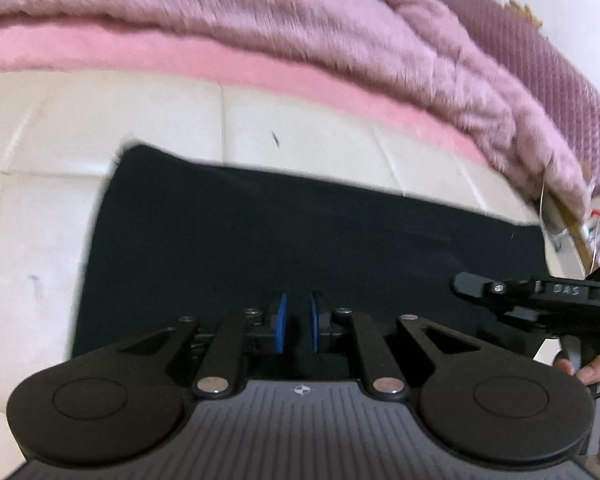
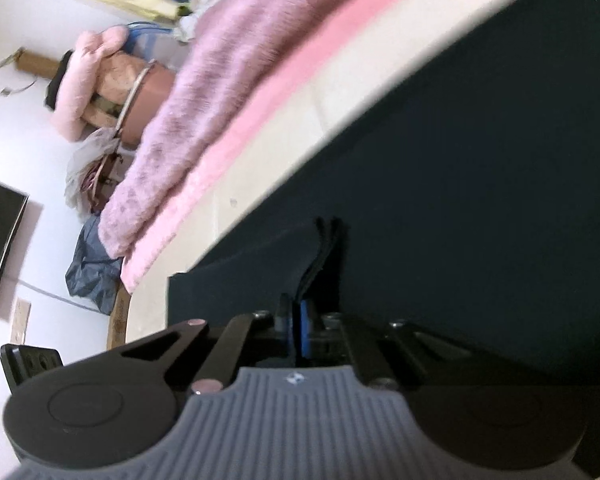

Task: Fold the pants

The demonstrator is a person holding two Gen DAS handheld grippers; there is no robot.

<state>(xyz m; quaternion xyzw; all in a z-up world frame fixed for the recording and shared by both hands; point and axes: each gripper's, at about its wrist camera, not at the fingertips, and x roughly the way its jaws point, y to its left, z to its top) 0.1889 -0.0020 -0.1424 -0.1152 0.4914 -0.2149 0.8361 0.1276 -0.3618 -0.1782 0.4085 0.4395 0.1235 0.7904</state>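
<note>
The dark navy pants (image 1: pixel 300 232) lie flat as a long strip on a cream quilted bed surface (image 1: pixel 300 128). My left gripper (image 1: pixel 298 326) hovers over the near edge of the pants, its blue pads a small gap apart with nothing between them. The right gripper shows at the right edge of the left wrist view (image 1: pixel 540 296). In the right wrist view my right gripper (image 2: pixel 298 328) is shut on a bunched fold of the pants (image 2: pixel 324 248), lifted off the rest of the dark fabric (image 2: pixel 480 160).
A fuzzy pink blanket (image 1: pixel 300 12) is heaped along the far side of the bed, over a pink sheet (image 1: pixel 220 56). The right wrist view shows a white wall, a dark screen (image 2: pixel 0 240), a plush toy (image 2: pixel 96 76) and bags (image 2: pixel 92 268) beyond the bed end.
</note>
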